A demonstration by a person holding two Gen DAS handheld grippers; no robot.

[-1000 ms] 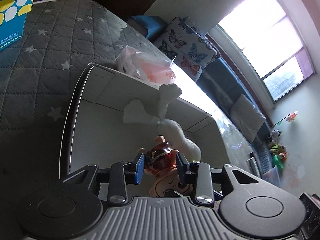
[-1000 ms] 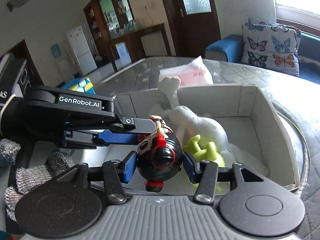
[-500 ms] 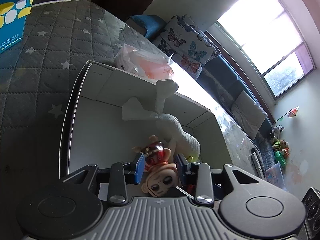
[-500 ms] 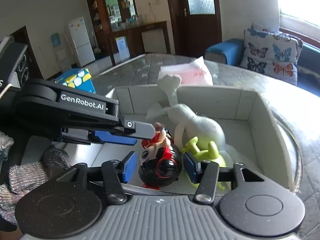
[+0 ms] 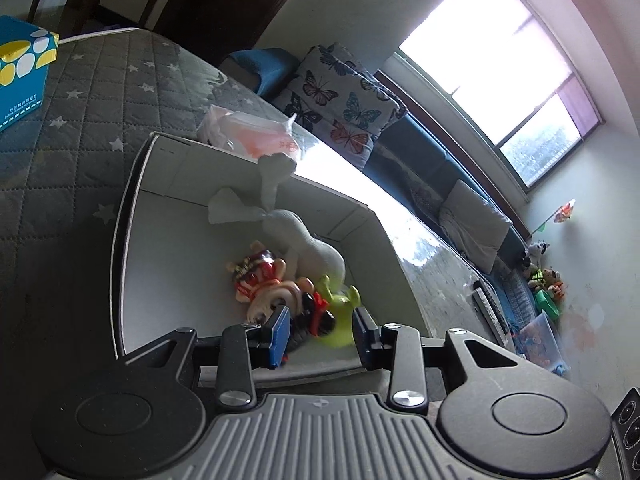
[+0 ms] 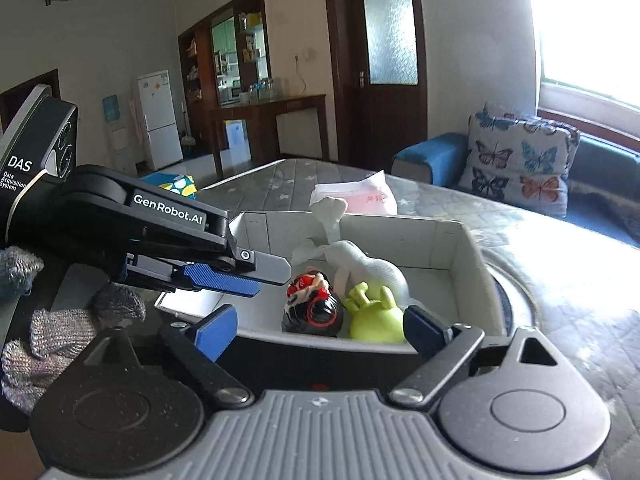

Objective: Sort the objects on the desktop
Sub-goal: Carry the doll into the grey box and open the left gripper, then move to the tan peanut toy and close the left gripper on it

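While both grippers hang over the near rim, the white box point(image 6: 448, 240) sits just ahead of them on a quilted mat point(image 5: 80, 128). Left of the left gripper point(image 5: 318, 330): a blue carton point(image 5: 24, 76), well apart. Left gripper: jaws part-open, nothing clamped; toys lie in the box just beyond its tips. Box contents, left to right from the right wrist: red-and-black doll point(image 6: 314, 306), green figure point(image 6: 374, 314) touching it, white plush point(image 6: 364, 264) behind both, neck above the far wall. A second, orange doll point(image 5: 260, 280) shows in the left view, beside the plush. Right gripper point(image 6: 320, 330): jaws opening wide, empty; doll lies ahead, free. Behind the box: pink bag point(image 6: 360, 196).
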